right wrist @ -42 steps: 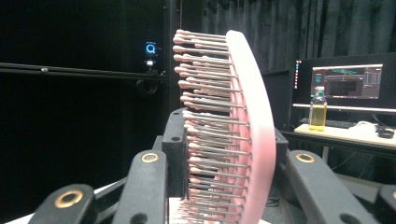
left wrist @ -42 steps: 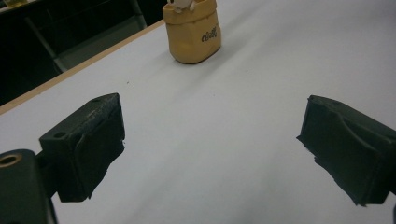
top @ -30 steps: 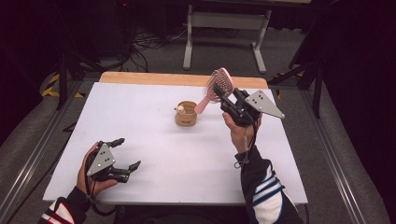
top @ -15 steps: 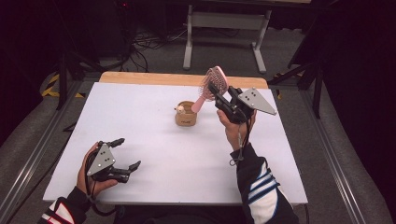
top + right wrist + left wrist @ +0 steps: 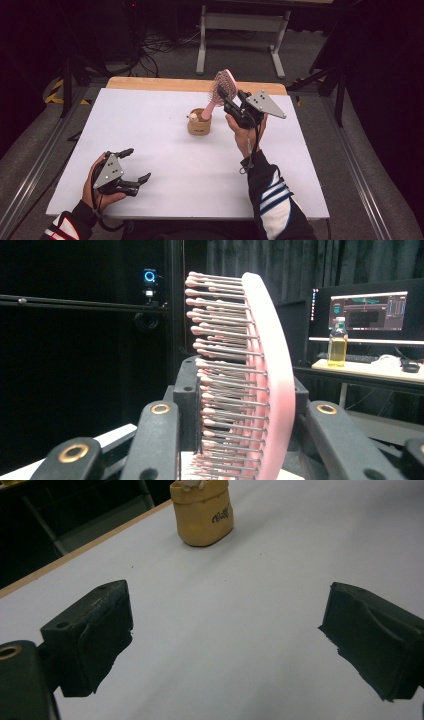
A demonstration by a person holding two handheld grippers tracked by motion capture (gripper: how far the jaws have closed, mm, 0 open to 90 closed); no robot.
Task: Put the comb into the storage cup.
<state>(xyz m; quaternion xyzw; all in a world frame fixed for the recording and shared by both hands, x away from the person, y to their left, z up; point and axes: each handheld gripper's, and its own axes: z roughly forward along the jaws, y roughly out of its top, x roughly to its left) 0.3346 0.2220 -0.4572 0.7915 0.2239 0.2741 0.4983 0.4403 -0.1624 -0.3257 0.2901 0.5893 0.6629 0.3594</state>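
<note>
Aloft, pink hairbrush in right tool

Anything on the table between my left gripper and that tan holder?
Nothing. The left gripper stands open, and the left gripper view shows bare white table from its jaws up to the tan holder; the high view agrees.

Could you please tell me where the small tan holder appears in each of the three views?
High view: tan holder stands centre-table, just left of the right hand-held gripper.
Left gripper view: top centre, beyond the open jaws.
Right gripper view: not in it; the pink hairbrush stands there.
Shared landmark: the white table.
</note>
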